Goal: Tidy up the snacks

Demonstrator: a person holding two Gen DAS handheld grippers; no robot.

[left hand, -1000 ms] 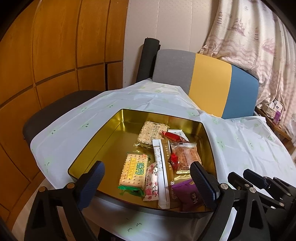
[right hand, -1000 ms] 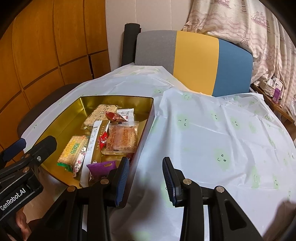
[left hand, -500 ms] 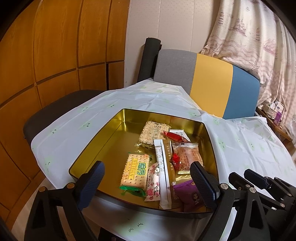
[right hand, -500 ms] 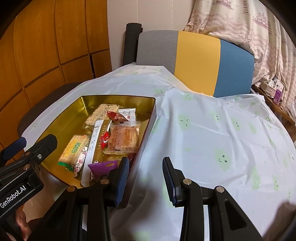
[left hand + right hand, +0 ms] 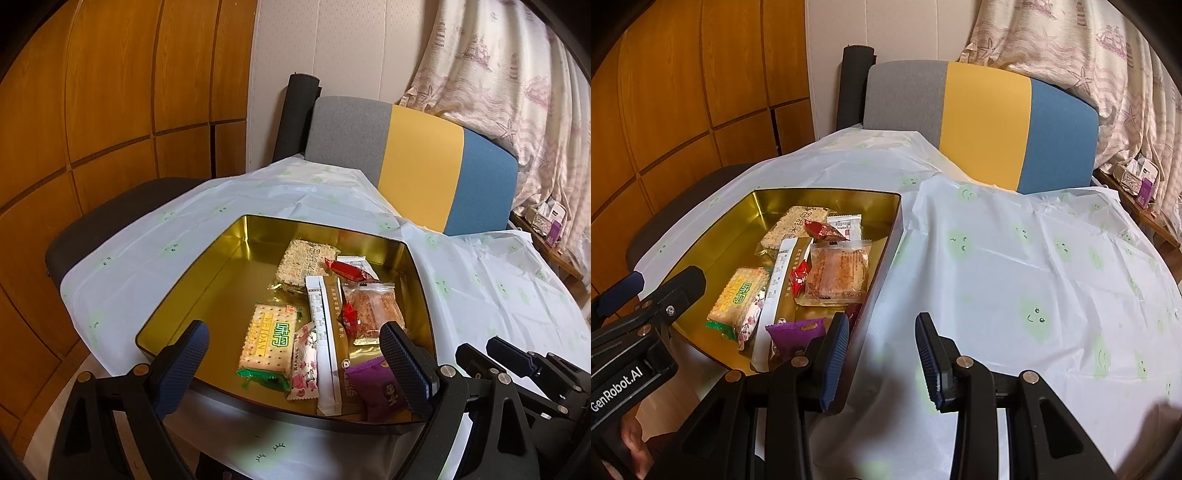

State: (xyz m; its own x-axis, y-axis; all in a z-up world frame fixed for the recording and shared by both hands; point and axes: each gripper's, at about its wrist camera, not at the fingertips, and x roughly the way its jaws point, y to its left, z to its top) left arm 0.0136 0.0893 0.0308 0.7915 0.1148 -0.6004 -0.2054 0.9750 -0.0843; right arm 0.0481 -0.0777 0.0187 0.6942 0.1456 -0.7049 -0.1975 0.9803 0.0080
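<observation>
Right then — your shiny gold tin (image 5: 207, 280) sat mid-frame on the crinkled white plastic cloth (image 5: 1015, 258), with the glossy snack packets (image 5: 332, 317) bunched along its right half. Your left gripper (image 5: 295, 369) stood wide at the tin's near rim, holding nothing. Your right gripper (image 5: 879, 362) — narrower, also empty — hung over bare cloth just beside the tin's right wall.

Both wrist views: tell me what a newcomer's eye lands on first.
The gold tin on the white tablecloth, with snack packets piled toward its right side. Behind the table, a chair back striped grey, yellow and blue. Both grippers, left and right, hang open and empty at the tin's near edge.
</observation>
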